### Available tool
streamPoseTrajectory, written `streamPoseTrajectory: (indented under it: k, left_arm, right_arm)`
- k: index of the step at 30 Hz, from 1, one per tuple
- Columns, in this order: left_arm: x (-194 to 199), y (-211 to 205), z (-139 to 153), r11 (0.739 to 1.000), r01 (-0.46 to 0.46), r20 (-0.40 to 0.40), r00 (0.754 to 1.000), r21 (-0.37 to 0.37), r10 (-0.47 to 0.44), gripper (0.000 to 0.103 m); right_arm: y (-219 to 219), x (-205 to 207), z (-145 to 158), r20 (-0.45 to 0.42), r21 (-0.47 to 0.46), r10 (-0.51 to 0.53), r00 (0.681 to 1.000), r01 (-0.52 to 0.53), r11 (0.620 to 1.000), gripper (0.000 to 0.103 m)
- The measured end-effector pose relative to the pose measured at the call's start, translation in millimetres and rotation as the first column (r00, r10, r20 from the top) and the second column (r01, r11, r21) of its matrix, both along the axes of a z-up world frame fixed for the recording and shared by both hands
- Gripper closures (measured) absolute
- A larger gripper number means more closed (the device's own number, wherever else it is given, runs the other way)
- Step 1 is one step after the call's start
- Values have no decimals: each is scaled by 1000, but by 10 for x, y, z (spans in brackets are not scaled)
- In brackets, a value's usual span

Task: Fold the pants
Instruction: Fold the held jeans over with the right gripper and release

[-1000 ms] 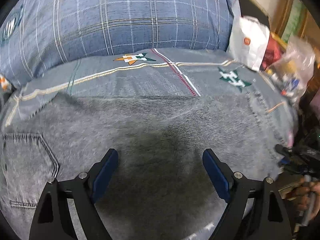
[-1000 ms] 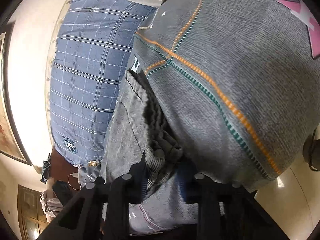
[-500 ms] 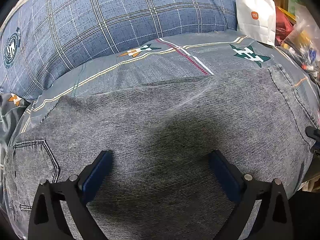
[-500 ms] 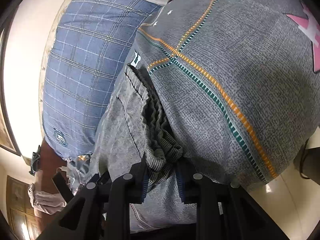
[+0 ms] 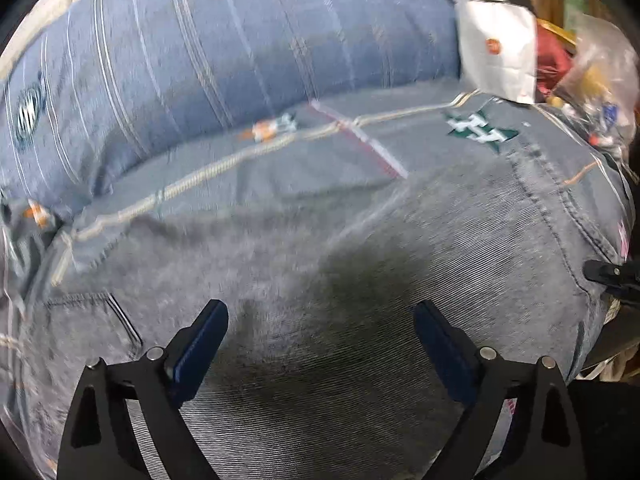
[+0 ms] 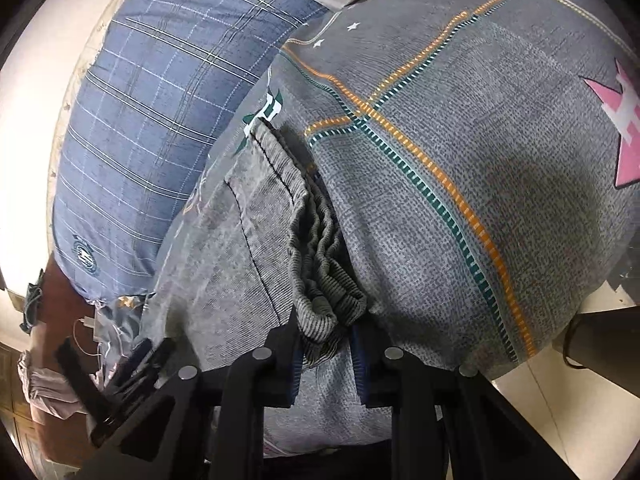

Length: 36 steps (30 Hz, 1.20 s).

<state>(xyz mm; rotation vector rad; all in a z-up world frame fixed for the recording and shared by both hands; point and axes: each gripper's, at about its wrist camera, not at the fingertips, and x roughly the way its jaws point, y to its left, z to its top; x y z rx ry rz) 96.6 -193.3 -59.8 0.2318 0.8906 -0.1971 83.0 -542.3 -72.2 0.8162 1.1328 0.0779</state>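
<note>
A: Which step is in hand?
B: The pants (image 6: 256,240), spread on the bed (image 6: 460,152), are pinched at the waistband by the right gripper (image 6: 326,344), at 6 o'clock.
A: And the left gripper (image 5: 320,344)?
B: Its jaws are closing, wide apart, nothing held. Next, a second hold is likely needed.

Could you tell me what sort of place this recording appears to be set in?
Most likely a bedroom at home: grey pants lie on a bed with a patterned grey bedsheet and a blue plaid pillow, with a white paper bag at the bedside.
</note>
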Motion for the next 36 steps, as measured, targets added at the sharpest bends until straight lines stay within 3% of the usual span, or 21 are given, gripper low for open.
streamPoseTrajectory:
  k: [1,3,5,8,12,14,15,17,20,22,24,26,27,29,31,32,33,34,36]
  left_arm:
    - [5,-29,-41,1000,13,-10,1000,12,-13,9]
    - [85,-67,-295,998,24,-105,994,59,-18,7]
    - [76,-16,-342,999,13,-61,998,37,-10,1]
    - [133,-10,-348,999,13,-90,996,32,-10,1]
    - [181,33,-335,1000,19,-110,994,8,-18,3]
    - [187,148,-261,999,9,-130,991,-48,-15,9]
    - [163,269,-197,996,-7,-130,992,-85,-4,16]
    - [78,583,-32,986,-63,-97,994,-152,48,16]
    - [-99,1285,236,953,-198,-26,980,-228,197,16]
    - [-241,1798,363,914,-301,-4,950,-273,311,16]
    - [-400,2270,429,865,-407,4,904,-295,427,16]
    - [-477,2566,435,833,-463,-17,877,-302,481,16]
    - [-481,2641,427,827,-476,-34,872,-300,489,16]
    - [-482,2664,418,829,-471,-62,877,-301,476,16]
    - [-469,2519,450,847,-434,-64,897,-306,437,16]
    - [-470,2420,478,859,-406,-59,911,-313,409,16]
    - [-461,2271,501,874,-367,-53,927,-319,371,16]
    - [-471,2139,514,885,-333,-52,941,-325,335,16]
    - [-482,1875,536,905,-264,-43,963,-334,265,16]
  right_arm:
    - [29,18,13,-4,-10,2,1000,-2,1000,81]
    - [62,46,49,-7,-25,6,1000,-6,1000,82]
    - [105,92,137,0,-51,19,1000,-19,999,84]
    - [223,164,362,36,-111,54,998,-50,993,87]
    - [602,306,872,127,-228,150,980,-118,966,88]
    - [944,390,1180,186,-287,228,956,-169,943,88]
    - [1182,412,1343,219,-321,283,934,-204,925,88]
    - [1661,405,1558,263,-376,389,883,-278,884,88]
    - [2564,309,1638,272,-459,582,766,-429,778,88]
    - [3091,235,1432,236,-471,670,704,-521,712,88]
    - [3515,184,1033,168,-443,728,665,-609,659,85]
    - [3782,175,560,85,-375,762,642,-687,622,83]
    - [3867,172,340,56,-341,764,643,-707,620,80]
    - [3775,170,362,110,-304,725,680,-671,676,77]
    - [3493,201,486,168,-167,659,733,-638,752,62]
    - [3339,199,554,191,-140,621,760,-605,784,46]
    - [3223,185,604,208,-135,587,782,-572,809,38]
    - [2996,165,676,238,-118,525,817,-512,851,37]
    - [2697,135,694,257,-52,443,859,-445,894,37]
